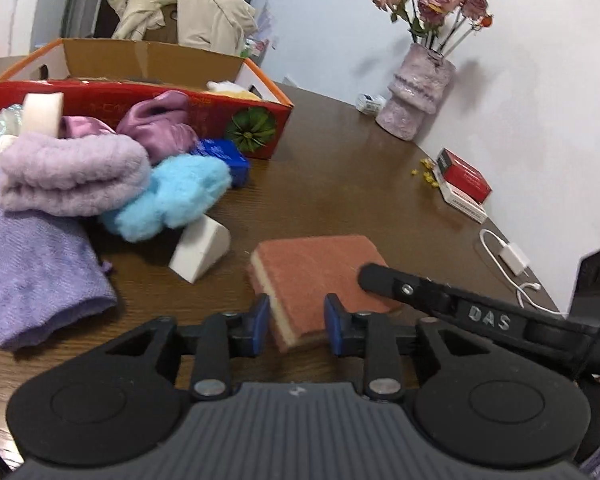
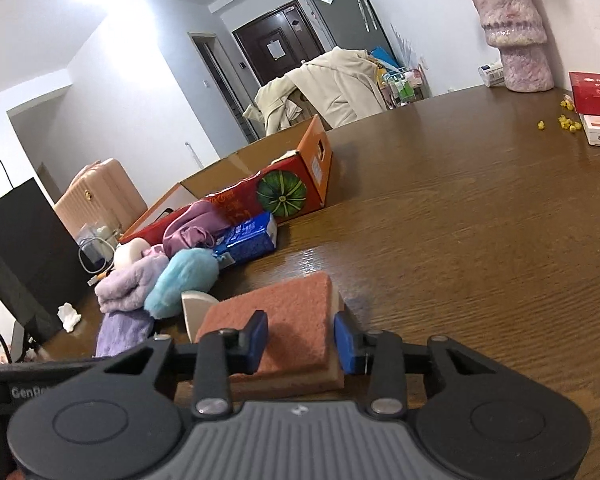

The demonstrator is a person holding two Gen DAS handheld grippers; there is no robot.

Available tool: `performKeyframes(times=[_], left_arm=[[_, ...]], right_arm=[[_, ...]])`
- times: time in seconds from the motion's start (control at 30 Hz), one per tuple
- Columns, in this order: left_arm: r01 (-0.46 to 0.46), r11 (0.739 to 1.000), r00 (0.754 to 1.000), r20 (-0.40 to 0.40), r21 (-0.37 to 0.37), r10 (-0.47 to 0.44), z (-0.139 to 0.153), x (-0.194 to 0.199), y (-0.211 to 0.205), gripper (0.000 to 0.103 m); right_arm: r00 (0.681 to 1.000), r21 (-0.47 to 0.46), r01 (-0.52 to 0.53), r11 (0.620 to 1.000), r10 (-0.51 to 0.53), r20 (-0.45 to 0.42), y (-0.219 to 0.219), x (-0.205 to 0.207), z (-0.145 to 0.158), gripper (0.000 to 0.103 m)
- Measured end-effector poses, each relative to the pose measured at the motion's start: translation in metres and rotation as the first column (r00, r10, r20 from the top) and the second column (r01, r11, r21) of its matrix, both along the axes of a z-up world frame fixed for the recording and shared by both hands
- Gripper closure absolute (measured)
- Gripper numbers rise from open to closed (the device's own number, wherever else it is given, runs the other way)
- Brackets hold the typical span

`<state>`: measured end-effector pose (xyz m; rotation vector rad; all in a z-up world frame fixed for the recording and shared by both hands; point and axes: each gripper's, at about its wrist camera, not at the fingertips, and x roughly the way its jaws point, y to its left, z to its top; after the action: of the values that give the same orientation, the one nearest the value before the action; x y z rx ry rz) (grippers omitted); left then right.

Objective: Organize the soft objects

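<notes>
An orange-red sponge with a pale foam underlayer sits at the near middle of the brown table. My left gripper is shut on its near corner, both blue pads against the foam. My right gripper straddles the sponge's other end: one pad touches the pale edge and the other lies over the top face, with no squeeze visible. One of the right gripper's fingers shows over the sponge's right corner in the left wrist view. Further left lie a lilac towel and a blue fluffy piece.
A red open cardboard box stands behind the pile, with a purple satin pouch, a blue pack, a white wedge and a purple cloth nearby. A vase, a red carton and a white charger line the right edge.
</notes>
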<state>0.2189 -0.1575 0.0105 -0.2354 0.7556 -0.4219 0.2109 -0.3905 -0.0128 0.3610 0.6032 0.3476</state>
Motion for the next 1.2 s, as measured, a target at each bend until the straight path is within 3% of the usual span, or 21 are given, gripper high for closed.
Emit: performKeyframes(times=[0.17, 0.27, 0.4, 0.53, 0.6, 0.7, 0.83, 0.9, 0.97, 1.1, 1.2], left_arm=[[0.014, 0.998, 1.0, -0.024, -0.064, -0.016, -0.005, 0.01, 0.0, 0.073], [0.049, 0.997, 0.999, 0.007, -0.067, -0.049, 0.004, 0.005, 0.001, 0.074], [0.068, 0.993, 0.995, 0.077, -0.1, -0.06, 0.031, 0.004, 0.014, 0.074], [0.039, 0.992, 0.978, 0.206, -0.118, -0.014, 0.075, 0.02, 0.046, 0.074], [0.009, 0.992, 0.969, 0.246, -0.126, 0.023, 0.093, 0.042, 0.07, 0.074], [-0.043, 0.991, 0.967, 0.244, -0.125, 0.072, 0.111, 0.088, 0.106, 0.075], [-0.1, 0.991, 0.974, 0.193, -0.094, 0.117, 0.114, 0.17, 0.148, 0.075], [-0.133, 0.988, 0.979, 0.144, -0.079, 0.144, 0.106, 0.212, 0.168, 0.075], [-0.153, 0.986, 0.983, 0.09, -0.067, 0.159, 0.093, 0.251, 0.184, 0.075], [-0.212, 0.977, 0.977, -0.01, -0.016, 0.211, 0.059, 0.314, 0.206, 0.072], [-0.262, 0.965, 0.965, -0.021, 0.002, 0.262, 0.042, 0.331, 0.218, 0.068]], right_arm=[[1.0, 0.006, 0.022, 1.0, -0.022, -0.007, 0.001, -0.006, 0.001, 0.069], [0.999, -0.016, 0.036, 0.999, -0.036, 0.015, 0.003, -0.016, 0.01, 0.069], [0.996, -0.015, 0.049, 0.999, -0.047, 0.081, 0.01, -0.024, 0.038, 0.069], [0.981, -0.065, 0.003, 0.998, 0.009, 0.192, 0.04, -0.005, 0.08, 0.067], [0.972, -0.074, -0.041, 0.996, 0.057, 0.227, 0.059, 0.022, 0.097, 0.067], [0.965, -0.041, -0.102, 0.994, 0.109, 0.24, 0.09, 0.085, 0.117, 0.067], [0.978, 0.003, -0.141, 0.99, 0.139, 0.158, 0.136, 0.186, 0.125, 0.067], [0.986, 0.027, -0.149, 0.988, 0.146, 0.085, 0.158, 0.237, 0.121, 0.067], [0.988, -0.006, -0.149, 0.989, 0.149, 0.027, 0.183, 0.283, 0.113, 0.067], [0.989, -0.031, -0.124, 0.992, 0.121, -0.089, 0.22, 0.349, 0.083, 0.068], [0.984, -0.15, -0.126, 0.981, 0.104, -0.147, 0.249, 0.382, 0.055, 0.068]])
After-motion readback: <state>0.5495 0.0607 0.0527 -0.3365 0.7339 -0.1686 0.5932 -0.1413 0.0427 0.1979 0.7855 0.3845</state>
